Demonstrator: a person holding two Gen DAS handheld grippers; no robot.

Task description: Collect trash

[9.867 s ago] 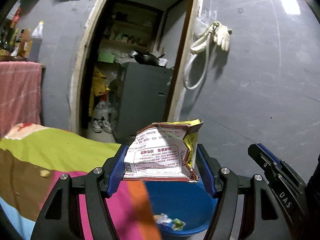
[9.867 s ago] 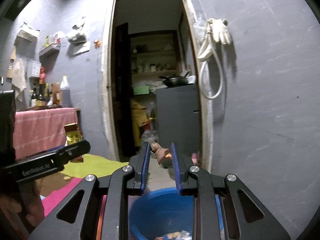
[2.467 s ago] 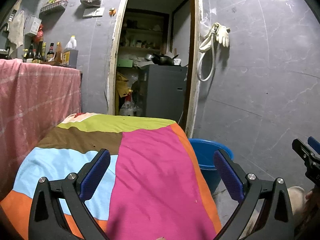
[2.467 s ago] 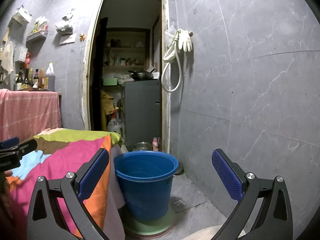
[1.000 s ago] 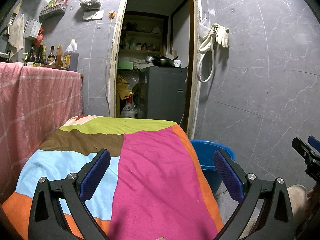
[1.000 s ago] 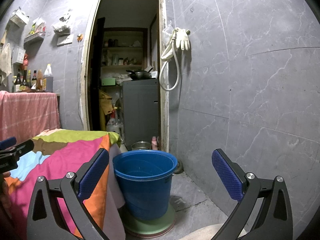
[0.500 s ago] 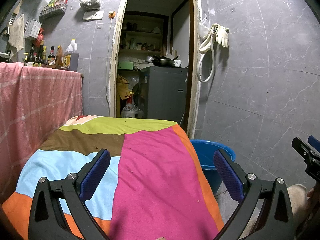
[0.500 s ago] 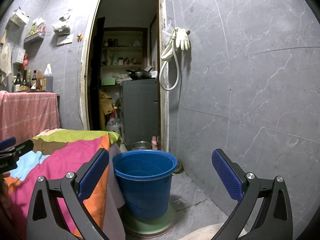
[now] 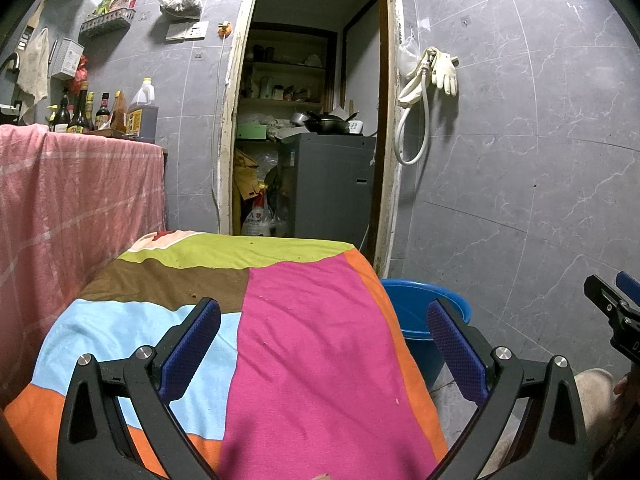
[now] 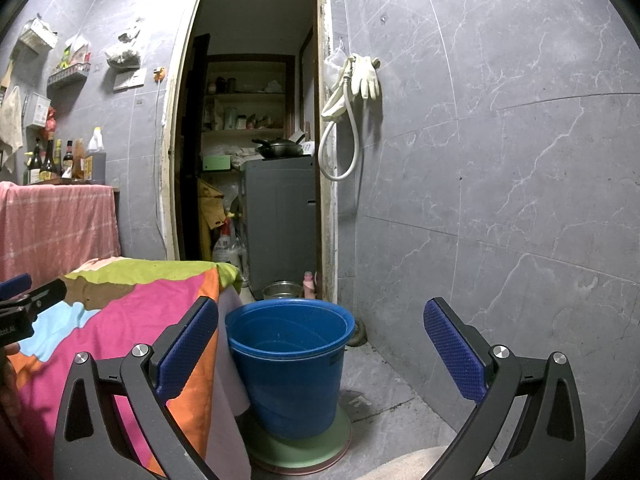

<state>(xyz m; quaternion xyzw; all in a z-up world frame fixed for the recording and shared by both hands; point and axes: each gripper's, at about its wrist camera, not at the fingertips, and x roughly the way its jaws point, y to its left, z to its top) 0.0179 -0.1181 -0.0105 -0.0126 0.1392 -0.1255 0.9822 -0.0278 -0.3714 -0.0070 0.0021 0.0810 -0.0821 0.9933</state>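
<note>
pink checked cloth draped over the counter (image 9: 80, 200) far left, bottles on top, untouched. Next right, patchwork tablecloth in pink, brown, light blue, green and orange (image 9: 312, 340): 9.9 s ago a printed snack wrapper sat clamped in the left gripper and a brown scrap in the right, both held over the bucket; now neither shows anywhere and the cloth carries only a few tiny crumbs. Left gripper (image 9: 320, 344) hangs over the cloth, jaws spread wide, nothing between the blue pads. Since 2.5 s ago, views barely differ, so both tools are just parked

Round blue plastic bucket (image 10: 290, 356) stands on a green disc on the floor, just beside the table's right edge. Inside looks dark; trash not visible from this angle, can't tell contents. Judgement: both pieces were dropped in, that's where the trash is now

Right gripper (image 10: 320, 344) aimed at the bucket, jaws fully apart, empty

Grey marble-look tiled wall (image 10: 500, 200) far right, nothing on the floor there. Task looks done or nearly: no larger litter left in view, only crumbs too small for these pads
</note>
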